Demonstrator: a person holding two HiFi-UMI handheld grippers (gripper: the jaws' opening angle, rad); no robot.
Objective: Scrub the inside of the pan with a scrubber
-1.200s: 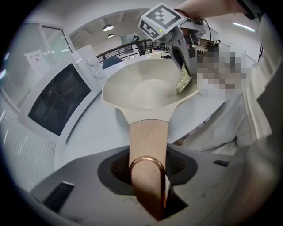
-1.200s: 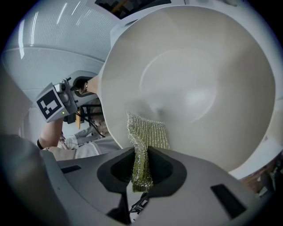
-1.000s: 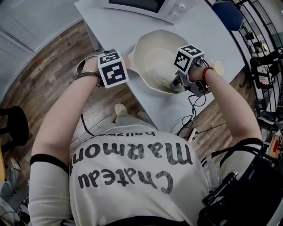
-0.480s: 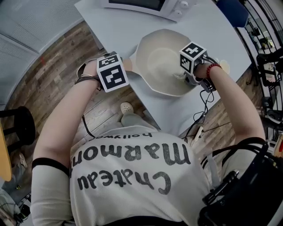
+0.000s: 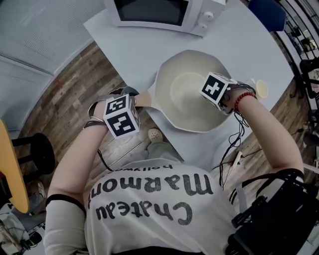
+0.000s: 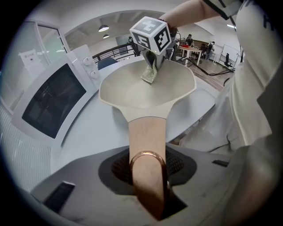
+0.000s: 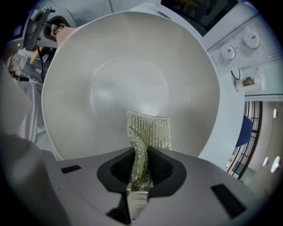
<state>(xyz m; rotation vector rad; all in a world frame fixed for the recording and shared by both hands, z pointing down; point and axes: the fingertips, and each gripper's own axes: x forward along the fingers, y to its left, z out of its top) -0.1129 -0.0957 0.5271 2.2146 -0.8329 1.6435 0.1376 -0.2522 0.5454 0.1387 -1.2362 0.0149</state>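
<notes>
left gripper clamped on the handle of the pan, which sits on the counter near its edge. right gripper clamped on the scrubber, whose free end lies against the pan's inner wall, right side. microwave at far side.

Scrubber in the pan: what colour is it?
The scrubber is a glittery yellow-green mesh, clearest in the right gripper view.
</notes>
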